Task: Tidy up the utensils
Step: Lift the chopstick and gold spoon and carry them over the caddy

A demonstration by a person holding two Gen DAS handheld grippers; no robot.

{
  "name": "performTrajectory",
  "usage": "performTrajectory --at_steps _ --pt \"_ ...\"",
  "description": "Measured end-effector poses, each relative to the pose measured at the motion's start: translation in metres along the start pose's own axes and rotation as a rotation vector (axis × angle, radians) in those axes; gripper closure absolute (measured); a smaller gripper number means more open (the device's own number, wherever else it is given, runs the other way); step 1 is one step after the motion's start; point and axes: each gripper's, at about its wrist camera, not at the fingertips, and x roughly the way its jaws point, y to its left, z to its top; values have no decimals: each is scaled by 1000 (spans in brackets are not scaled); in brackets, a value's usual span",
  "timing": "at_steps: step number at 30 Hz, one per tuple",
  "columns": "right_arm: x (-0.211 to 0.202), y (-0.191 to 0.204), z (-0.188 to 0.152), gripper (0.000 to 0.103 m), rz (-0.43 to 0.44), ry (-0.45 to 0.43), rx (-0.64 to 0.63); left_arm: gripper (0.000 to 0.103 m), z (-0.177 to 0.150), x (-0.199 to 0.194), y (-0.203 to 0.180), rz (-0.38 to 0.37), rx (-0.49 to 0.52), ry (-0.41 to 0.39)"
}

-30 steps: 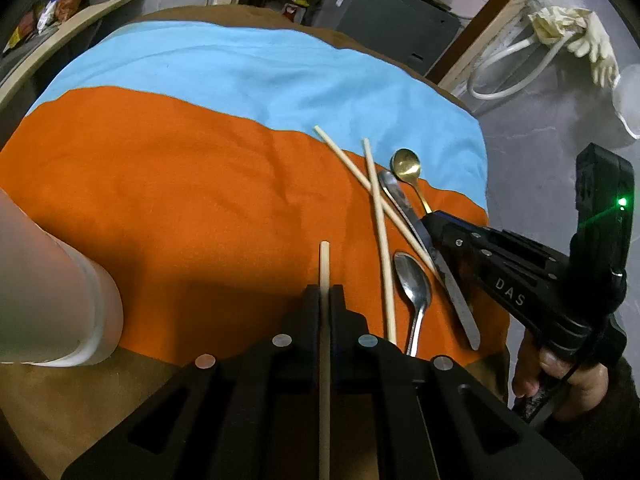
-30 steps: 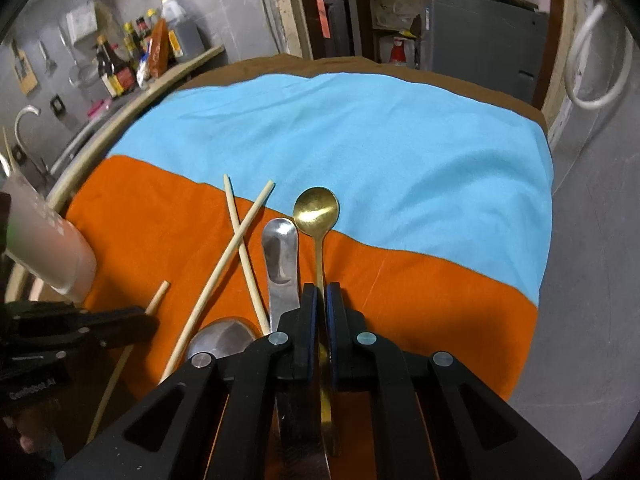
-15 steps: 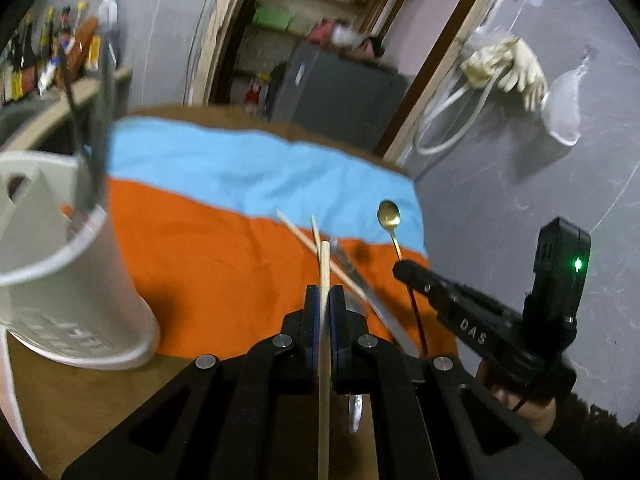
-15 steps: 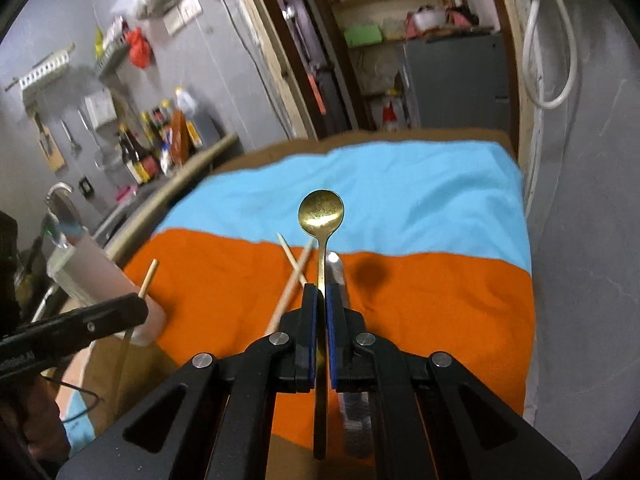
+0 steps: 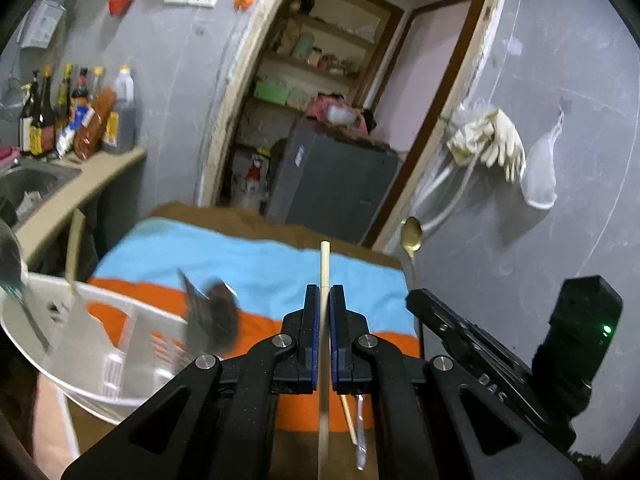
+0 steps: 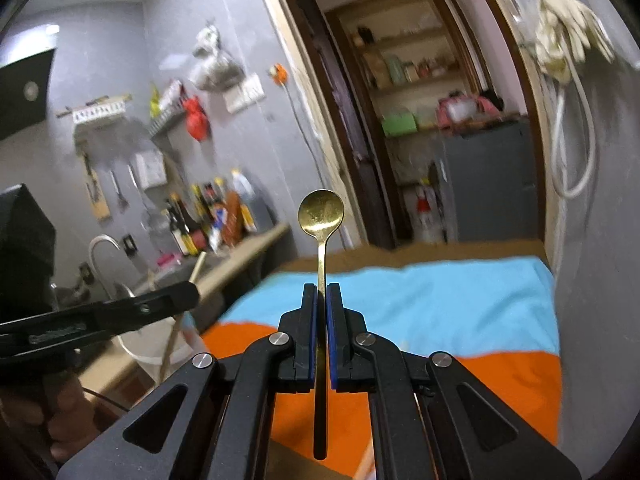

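My left gripper (image 5: 324,292) is shut on a wooden chopstick (image 5: 324,264) and holds it upright, high above the table. My right gripper (image 6: 321,292) is shut on a gold spoon (image 6: 321,210), bowl up. The spoon (image 5: 411,234) and right gripper (image 5: 464,336) also show in the left wrist view at right. The left gripper (image 6: 176,300) with its chopstick (image 6: 198,264) shows at left in the right wrist view. A white utensil holder (image 5: 100,344) with several utensils in it stands at lower left. A chopstick and a silver utensil (image 5: 360,428) lie on the cloth below.
The table has an orange and blue cloth (image 6: 440,304). A counter with a sink (image 5: 32,184) and bottles (image 5: 80,116) runs along the left. A grey cabinet (image 5: 332,176) stands behind the table by the doorway.
Both grippers have lifted and tilted up, carrying the chopstick and the gold spoon off the cloth. The white holder has come closer at the left gripper's lower left.
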Motion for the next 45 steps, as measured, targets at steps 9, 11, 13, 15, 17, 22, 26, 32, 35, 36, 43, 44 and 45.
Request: performTrajectory --at_steps 9,11,13,15,17,22,26,32,35,36,43,44,45 --pt "8 63 23 100 148 -166 53 101 49 -58 66 81 -44 -177" --pt "15 72 28 100 191 -196 97 101 63 -71 90 102 -72 -228" --pt "23 81 29 100 213 -225 130 101 73 -80 113 117 -104 -285" --pt "31 87 27 100 220 -242 155 101 82 -84 138 126 -136 -319" --pt "41 91 21 100 226 -250 181 101 88 -86 159 133 -165 -350" --pt "55 100 7 100 226 -259 182 101 89 -83 193 162 -171 -399" --pt "57 110 -4 100 243 -283 147 101 79 -82 202 182 -162 -422" --pt "61 119 -17 100 236 -321 112 101 65 -78 203 197 -138 -438" --pt "65 125 -23 100 201 -337 80 101 59 -76 203 204 -121 -449" --pt "66 128 -23 100 191 -341 66 101 56 -76 203 208 -115 -453" --pt "73 145 -37 100 136 -321 -41 101 46 -72 205 195 -111 -458" --pt "74 146 -39 100 128 -318 -50 101 45 -71 206 190 -112 -456" --pt "74 146 -40 100 123 -315 -57 101 44 -71 206 186 -112 -453"
